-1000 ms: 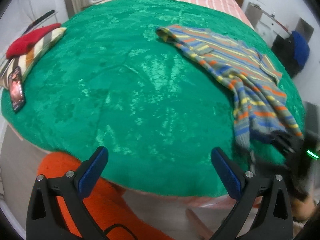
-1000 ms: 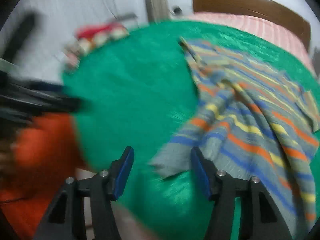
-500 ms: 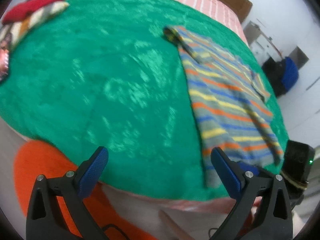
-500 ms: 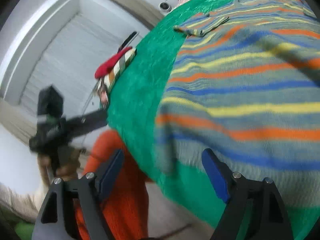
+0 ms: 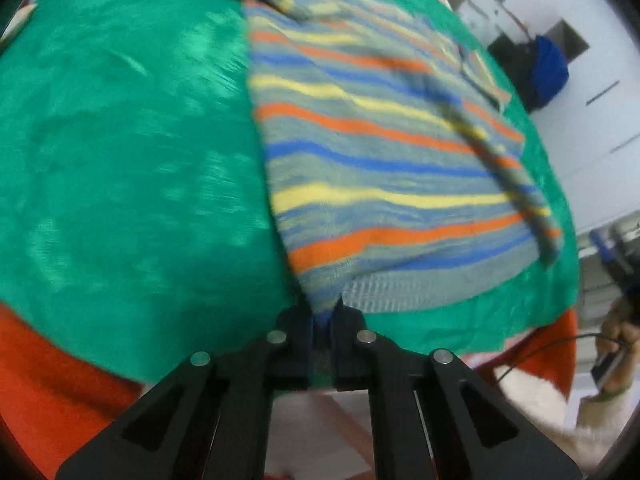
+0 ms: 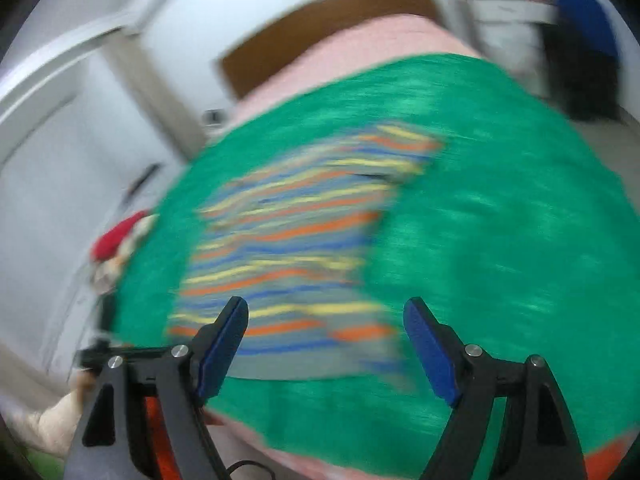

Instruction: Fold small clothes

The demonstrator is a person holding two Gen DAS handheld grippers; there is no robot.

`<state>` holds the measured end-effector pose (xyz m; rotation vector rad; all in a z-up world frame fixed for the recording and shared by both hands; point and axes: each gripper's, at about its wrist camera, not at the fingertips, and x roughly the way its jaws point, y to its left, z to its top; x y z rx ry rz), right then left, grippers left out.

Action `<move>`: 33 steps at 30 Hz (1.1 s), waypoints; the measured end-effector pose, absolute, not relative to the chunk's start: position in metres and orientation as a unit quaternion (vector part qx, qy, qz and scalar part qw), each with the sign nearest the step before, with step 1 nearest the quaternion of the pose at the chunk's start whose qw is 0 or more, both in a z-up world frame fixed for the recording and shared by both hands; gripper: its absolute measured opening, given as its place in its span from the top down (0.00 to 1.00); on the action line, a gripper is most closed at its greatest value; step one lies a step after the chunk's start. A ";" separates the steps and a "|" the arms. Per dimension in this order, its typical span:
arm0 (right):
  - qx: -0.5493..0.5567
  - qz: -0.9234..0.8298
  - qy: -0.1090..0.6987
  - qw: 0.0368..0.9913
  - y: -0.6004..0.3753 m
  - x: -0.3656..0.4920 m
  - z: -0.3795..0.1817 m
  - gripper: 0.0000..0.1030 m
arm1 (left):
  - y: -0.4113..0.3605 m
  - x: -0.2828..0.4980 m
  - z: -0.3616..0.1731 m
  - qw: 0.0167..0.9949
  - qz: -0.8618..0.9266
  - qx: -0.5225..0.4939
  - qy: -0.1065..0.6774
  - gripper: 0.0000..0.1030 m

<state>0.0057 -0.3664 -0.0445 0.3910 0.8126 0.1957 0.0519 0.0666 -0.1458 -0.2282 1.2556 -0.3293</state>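
Note:
A small sweater (image 5: 380, 152) with grey, blue, yellow and orange stripes lies spread flat on a green blanket (image 5: 120, 160). My left gripper (image 5: 326, 312) is shut on the near left corner of its hem, and the cloth is pinched up between the pads. The right wrist view is blurred. There the sweater (image 6: 288, 248) lies on the blanket (image 6: 500, 220) beyond my right gripper (image 6: 324, 308). That gripper hovers open above the near hem, and nothing is gripped between its blue pads.
A red and striped pillow (image 6: 120, 236) sits at the blanket's left edge. A wooden headboard (image 6: 320, 28) stands at the far end of the bed. Orange cloth (image 5: 48, 380) hangs below the near edge. A person's hand (image 5: 616, 336) shows at the right.
My left gripper dropped to the sweater's near hem corner and shut on it. My right gripper opened, let go of the hem, and pulled back to a wider view of the bed.

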 end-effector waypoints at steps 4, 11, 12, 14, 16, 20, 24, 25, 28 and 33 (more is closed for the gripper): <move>0.145 0.110 0.448 0.876 -0.366 -0.001 -0.065 0.22 | 0.099 0.045 -0.127 0.805 -0.121 -0.092 0.573 0.96; 0.148 0.199 0.516 0.820 -0.315 0.018 -0.120 0.22 | 0.095 0.053 -0.145 0.791 -0.122 -0.082 0.595 0.96; 0.167 0.208 0.529 0.806 -0.313 0.020 -0.127 0.23 | 0.099 0.050 -0.148 0.790 -0.122 -0.081 0.596 0.96; 0.168 0.210 0.541 0.797 -0.306 0.018 -0.137 0.42 | 0.100 0.050 -0.152 0.789 -0.123 -0.082 0.597 0.96; 0.154 0.213 0.552 0.791 -0.300 0.018 -0.142 0.95 | 0.105 0.046 -0.150 0.787 -0.124 -0.085 0.598 0.96; 0.196 0.214 0.544 0.787 -0.314 0.003 -0.114 0.95 | 0.110 0.030 -0.123 0.797 -0.152 -0.057 0.582 0.96; 0.183 0.188 0.567 0.781 -0.330 -0.014 -0.100 0.95 | 0.093 0.027 -0.136 0.785 -0.157 -0.010 0.599 0.96; 0.172 0.175 0.583 0.775 -0.331 -0.012 -0.112 0.95 | 0.086 0.030 -0.150 0.777 -0.147 0.005 0.612 0.96; 0.146 0.121 0.624 0.758 -0.327 -0.001 -0.154 0.95 | 0.080 0.034 -0.182 0.755 -0.130 0.014 0.642 0.96; 0.166 0.092 0.625 0.757 -0.324 0.006 -0.175 0.96 | 0.088 0.037 -0.186 0.754 -0.124 -0.010 0.645 0.96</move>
